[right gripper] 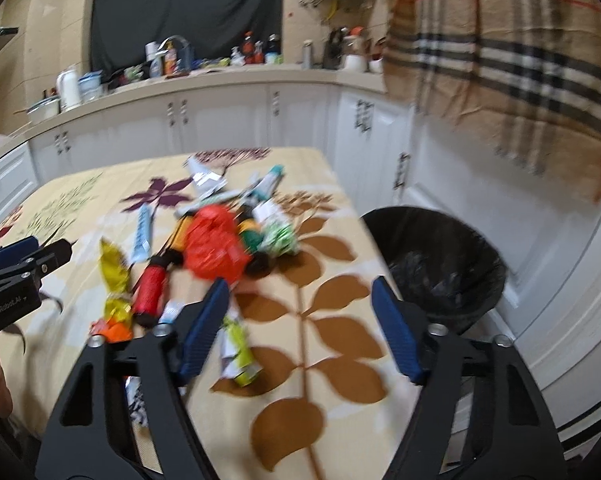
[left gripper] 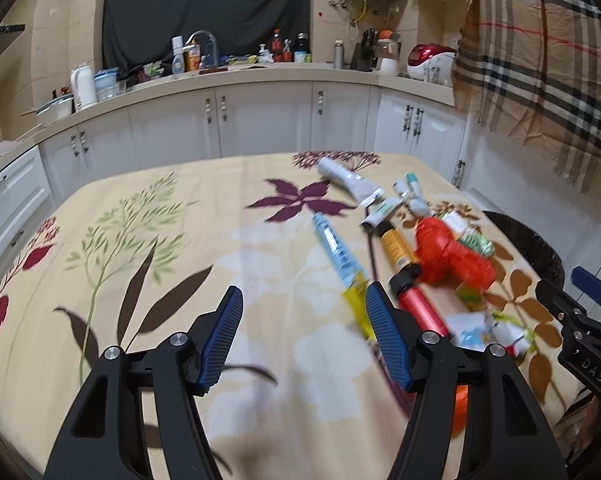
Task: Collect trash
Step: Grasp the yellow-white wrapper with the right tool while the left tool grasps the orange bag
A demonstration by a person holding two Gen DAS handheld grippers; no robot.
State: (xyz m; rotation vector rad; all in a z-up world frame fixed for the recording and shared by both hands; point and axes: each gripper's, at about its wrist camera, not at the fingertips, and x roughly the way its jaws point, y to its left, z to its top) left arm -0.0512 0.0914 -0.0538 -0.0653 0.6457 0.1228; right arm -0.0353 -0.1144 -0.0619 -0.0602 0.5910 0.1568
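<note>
Trash lies in a heap on the right side of a floral tablecloth (left gripper: 180, 240): a crumpled red bag (left gripper: 448, 256), a red tube (left gripper: 420, 308), an orange tube (left gripper: 396, 248), a light blue tube (left gripper: 336, 248), white tubes (left gripper: 352, 180) and small wrappers. My left gripper (left gripper: 302, 320) is open and empty above the cloth, just left of the heap. My right gripper (right gripper: 298, 312) is open and empty over the table's right part, with a crumpled yellow-green wrapper (right gripper: 238, 352) beside its left finger. The red bag (right gripper: 212, 248) and red tube (right gripper: 152, 288) lie ahead of it. A black-lined trash bin (right gripper: 440, 264) stands by the table's right edge.
White kitchen cabinets (left gripper: 260, 116) with a cluttered counter run behind the table. A plaid cloth (left gripper: 540, 60) hangs at the upper right. The bin's rim (left gripper: 536, 248) shows beyond the table edge in the left wrist view. The other gripper shows at each view's side.
</note>
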